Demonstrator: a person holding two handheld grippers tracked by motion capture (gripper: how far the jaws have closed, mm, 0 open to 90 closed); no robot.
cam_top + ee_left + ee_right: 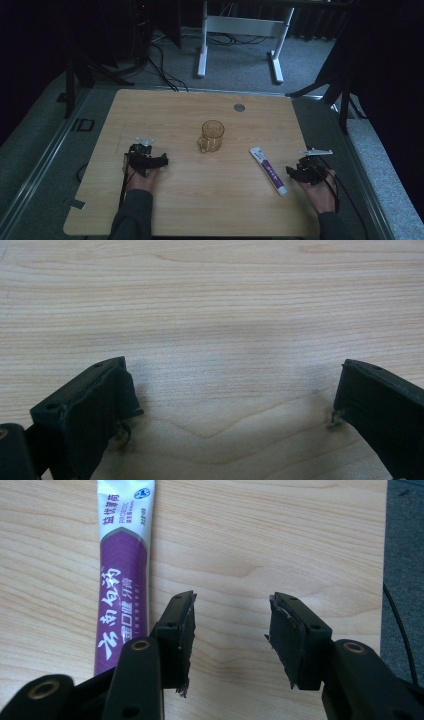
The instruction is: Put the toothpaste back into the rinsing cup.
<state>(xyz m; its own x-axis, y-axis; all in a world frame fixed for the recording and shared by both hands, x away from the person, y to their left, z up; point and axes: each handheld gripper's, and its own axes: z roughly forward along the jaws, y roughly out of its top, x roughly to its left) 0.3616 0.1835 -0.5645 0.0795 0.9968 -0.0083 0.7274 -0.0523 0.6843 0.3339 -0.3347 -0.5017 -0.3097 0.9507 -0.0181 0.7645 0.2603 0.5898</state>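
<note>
Toothpaste tube (123,575) cut off at the top edge in the right gripper view; right gripper (231,630) spread, nothing between its jaws, tube just beside at 9 o'clock; left gripper (232,400) spread wide over bare table (175,112), low; amber glass mug (212,136) at table centre; room dim, floor grey.

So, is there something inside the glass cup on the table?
The amber glass cup stands upright at the middle of the table. In the high view nothing rises above its rim, and through the glass no object shows, though the ribbed wall blurs its bottom.
</note>
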